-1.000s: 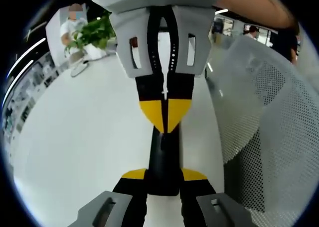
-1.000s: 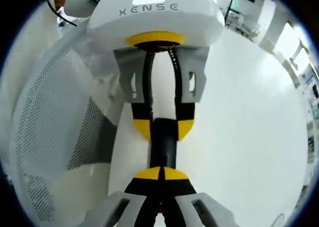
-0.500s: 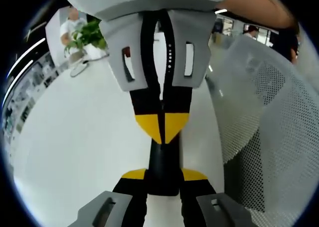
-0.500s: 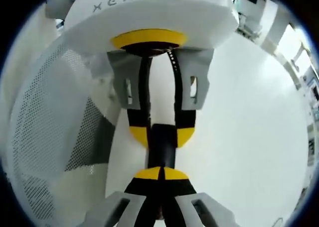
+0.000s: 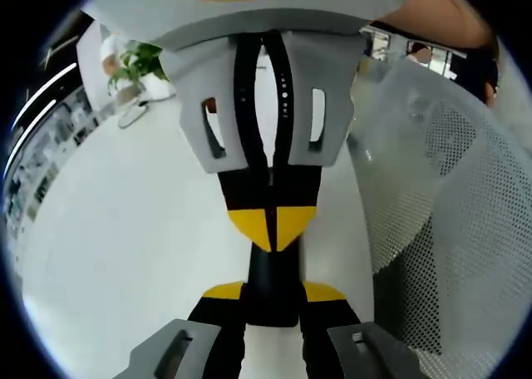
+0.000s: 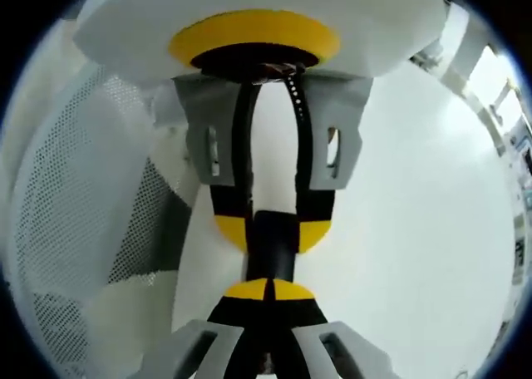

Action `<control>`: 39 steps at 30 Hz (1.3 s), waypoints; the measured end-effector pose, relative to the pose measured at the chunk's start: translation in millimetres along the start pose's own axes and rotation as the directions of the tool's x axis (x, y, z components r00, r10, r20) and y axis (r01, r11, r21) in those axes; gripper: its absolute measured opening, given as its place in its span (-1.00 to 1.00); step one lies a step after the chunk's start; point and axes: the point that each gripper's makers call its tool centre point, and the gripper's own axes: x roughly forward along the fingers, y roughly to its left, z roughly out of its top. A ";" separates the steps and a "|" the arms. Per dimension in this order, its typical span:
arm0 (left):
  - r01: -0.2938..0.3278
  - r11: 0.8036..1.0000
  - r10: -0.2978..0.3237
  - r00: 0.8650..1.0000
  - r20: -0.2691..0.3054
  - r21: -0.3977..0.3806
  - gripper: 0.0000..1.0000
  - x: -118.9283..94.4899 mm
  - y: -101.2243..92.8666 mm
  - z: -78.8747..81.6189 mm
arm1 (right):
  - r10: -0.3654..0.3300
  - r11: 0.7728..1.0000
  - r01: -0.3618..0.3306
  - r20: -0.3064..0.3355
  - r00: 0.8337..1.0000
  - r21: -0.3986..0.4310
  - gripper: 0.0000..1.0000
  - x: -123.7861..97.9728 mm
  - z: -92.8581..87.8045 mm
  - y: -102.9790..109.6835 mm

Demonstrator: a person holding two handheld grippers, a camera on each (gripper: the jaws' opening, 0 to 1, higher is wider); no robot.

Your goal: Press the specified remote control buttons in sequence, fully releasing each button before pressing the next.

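Note:
A slim black remote control is held lengthwise over the white table. My left gripper is shut on its near end, one yellow-tipped jaw on each side. My right gripper reaches in from the top of the left gripper view, jaws shut, its joined yellow tips resting on the remote's top face. In the right gripper view my right gripper is shut with its tips on the remote control, and the left gripper clamps the remote from the far side. The buttons are hidden.
A white mesh chair back stands close beside the table, also seen as the mesh chair in the right gripper view. A potted plant sits at the table's far end. A person's arm crosses the top.
The two grippers have drawn closer together. The right gripper's shut tips have slid along the remote toward the left gripper's jaws. The left gripper's hold is unchanged.

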 end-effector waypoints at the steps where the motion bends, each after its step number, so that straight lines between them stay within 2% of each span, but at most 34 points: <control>1: 0.000 1.000 0.000 1.000 0.000 0.000 -0.54 -0.1 -0.6 0.4 | 0.001 1.000 -0.001 -0.001 1.000 -0.002 -1.00 0.1 0.0 0.1; 12: 0.000 1.000 0.000 1.000 -0.004 -0.002 -0.54 1.4 2.8 -1.4 | 0.006 1.000 -0.006 0.012 1.000 0.022 -1.00 0.6 -0.6 -1.3; 17: 0.001 1.000 -0.001 1.000 0.001 -0.005 -0.54 1.2 3.1 -1.4 | -0.007 1.000 0.007 0.022 1.000 0.000 -1.00 -0.9 -0.3 -0.2; 25: 0.001 1.000 -0.001 1.000 -0.002 -0.007 -0.53 -0.5 0.4 1.0 | -0.023 0.999 0.022 0.047 0.999 0.037 -1.00 -7.9 -6.0 0.7; 33: 0.000 1.000 0.000 1.000 -0.004 -0.007 -0.53 0.8 2.2 -0.9 | -0.050 0.998 0.047 0.083 0.995 0.037 -1.00 -20.5 1.5 -1.5; 39: 0.004 1.000 -0.004 1.000 -0.010 -0.008 -0.53 0.6 1.2 0.5 | -0.057 0.998 0.054 0.091 0.994 0.034 -0.90 -23.6 3.6 -1.7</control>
